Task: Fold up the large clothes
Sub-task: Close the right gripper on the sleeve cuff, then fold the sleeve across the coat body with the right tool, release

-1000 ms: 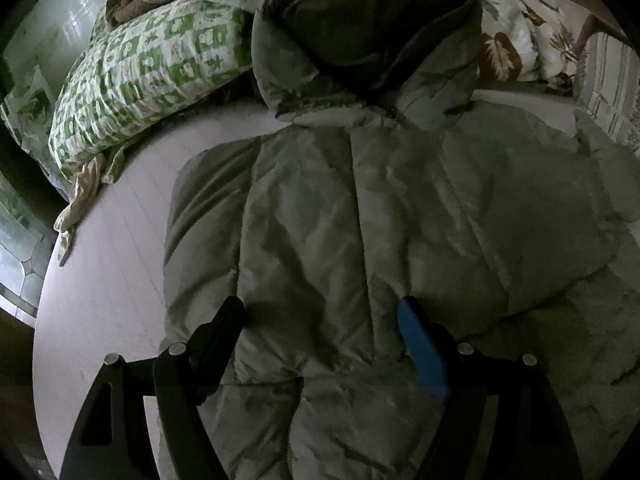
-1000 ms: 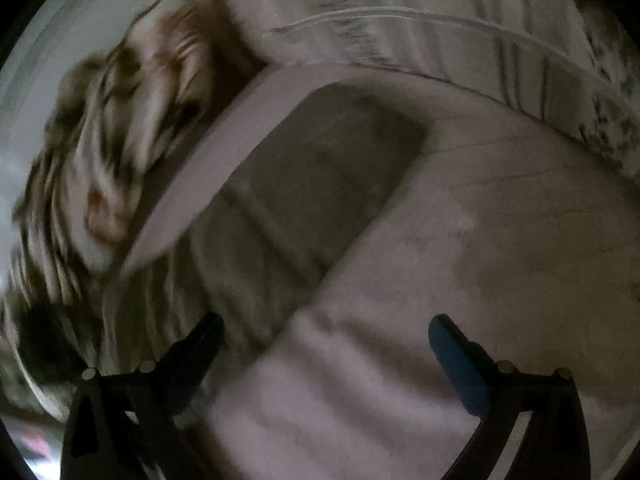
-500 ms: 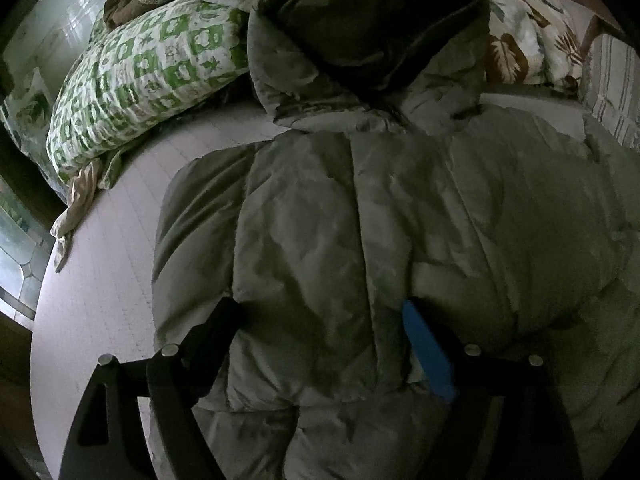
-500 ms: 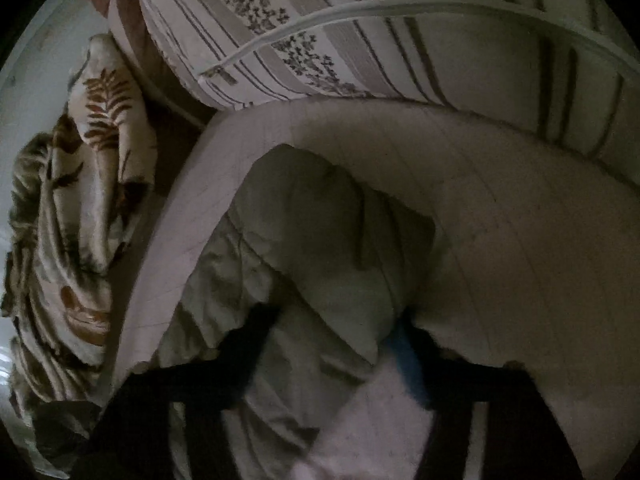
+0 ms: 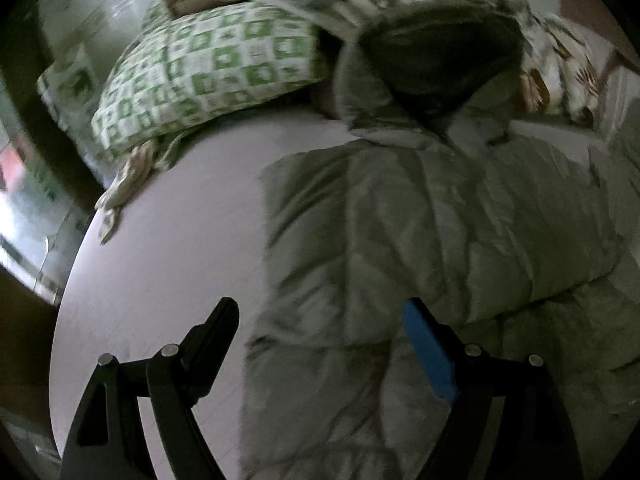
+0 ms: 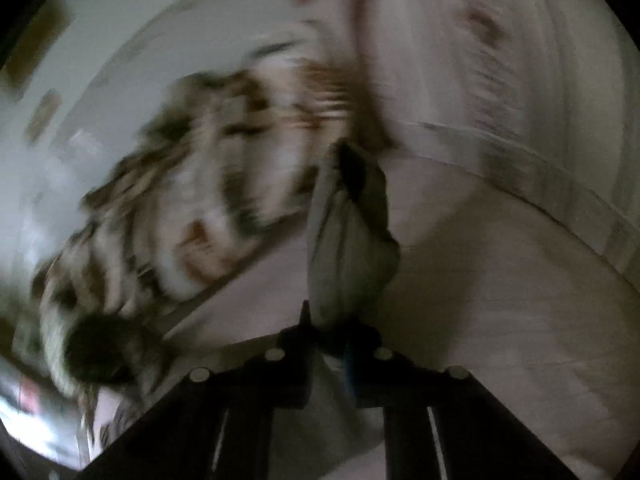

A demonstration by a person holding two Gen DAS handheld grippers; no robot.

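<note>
A grey-green padded hooded jacket lies on the pale bed sheet, its hood toward the pillows. My left gripper is open and empty, hovering over the jacket's lower left edge. In the right wrist view my right gripper is shut on the end of the jacket's sleeve, which stands lifted above the bed. The view is blurred by motion.
A green-and-white checked pillow lies at the back left. A leaf-print quilt is piled at the head of the bed and shows blurred in the right wrist view. A striped pillow lies at the right. The bed's left edge is near.
My right gripper closed on the sleeve end and lifted it off the bed. My left gripper shifted left, so bare sheet now lies under its left finger.
</note>
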